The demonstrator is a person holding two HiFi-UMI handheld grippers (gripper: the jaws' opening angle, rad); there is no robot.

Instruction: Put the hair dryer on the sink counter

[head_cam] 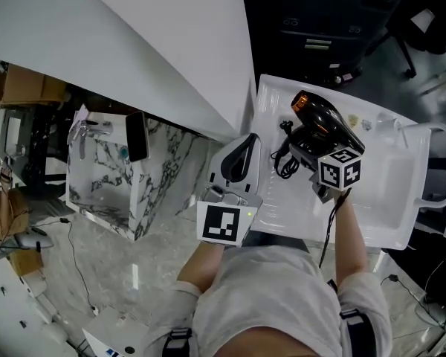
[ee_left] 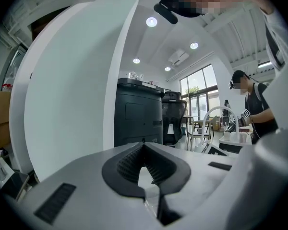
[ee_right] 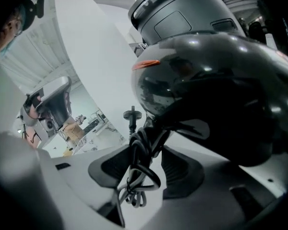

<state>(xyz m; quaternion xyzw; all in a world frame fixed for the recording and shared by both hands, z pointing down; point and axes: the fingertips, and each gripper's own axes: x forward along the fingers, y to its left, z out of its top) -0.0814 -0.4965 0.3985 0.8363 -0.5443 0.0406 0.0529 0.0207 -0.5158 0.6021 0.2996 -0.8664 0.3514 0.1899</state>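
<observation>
1. The glossy black hair dryer with an orange ring at its nozzle [head_cam: 323,121] is above the white moulded tabletop [head_cam: 379,199], on the person's right side. It is not on the counter yet.
2. The right gripper [ee_right: 145,164] has it. The jaws stand wide and are clamped on the handle just under the bulbous body. The dryer's bundled black cord [ee_right: 137,176] hangs down through the gap between the pads.
3. In the head view the barrel runs diagonally, with the nozzle up and to the left and the rear end down and to the right. The handle points back toward the right gripper.
4. The left gripper [head_cam: 239,158] has its dark pads pressed together with nothing between them. It hangs between the dryer and the goal.
5. The key relation is that the grey-veined marble sink counter [head_cam: 160,177], with its chrome tap [head_cam: 88,134], lies well apart from the dryer. It is off to the person's left, beyond the left gripper and past the edge of the big white wall panel [head_cam: 134,50].
6. The left gripper is nearer the counter, but the load sits in the right one. I judge the coming move to be a long leftward carry across the body, and the loose cord could snag on the way.
</observation>
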